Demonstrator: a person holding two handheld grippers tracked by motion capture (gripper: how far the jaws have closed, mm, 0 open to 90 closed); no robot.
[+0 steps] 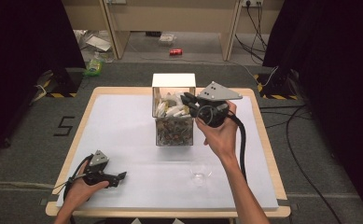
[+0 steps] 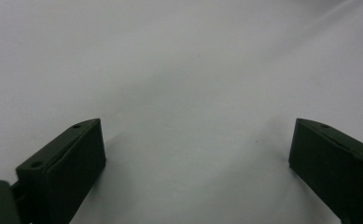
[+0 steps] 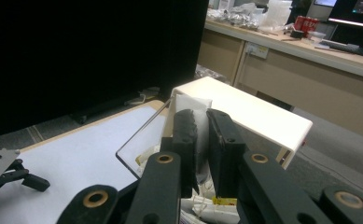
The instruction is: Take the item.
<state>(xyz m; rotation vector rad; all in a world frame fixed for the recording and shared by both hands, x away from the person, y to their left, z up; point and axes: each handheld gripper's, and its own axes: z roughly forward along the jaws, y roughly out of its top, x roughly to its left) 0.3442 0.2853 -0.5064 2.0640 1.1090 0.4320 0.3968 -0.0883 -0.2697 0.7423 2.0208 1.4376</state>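
Black curtains flank a grey floor strewn with cables, and a red can (image 1: 175, 52) lies on the floor beyond the counter (image 1: 263, 135). A white sheet (image 1: 118, 126) covers most of the counter's wooden top.

Near the far middle of the sheet stands a clear box (image 1: 174, 126) with a white lid (image 1: 173, 80) raised at its back. Its lower part holds a speckled brownish fill, and white packets (image 1: 175, 110) lie on top.

The right claw (image 1: 185, 99), held in the right hand (image 1: 221, 133), reaches into the box's open top from the right side. In the right gripper view, the right claw (image 3: 201, 140) is clenched on a white sachet (image 3: 191, 109), which stands upright between the jaws above the other packets, in front of the lid (image 3: 244, 112).

The left claw (image 1: 122, 176) rests low over the sheet near the counter's front left corner, held in the left hand (image 1: 79, 191) and pointing right. In the left gripper view, the left claw (image 2: 195, 154) is released, its jaws spread wide with bare sheet between them.

A clear glass (image 1: 201, 171) stands on the sheet toward the front right, just beside the right forearm and well apart from the box.
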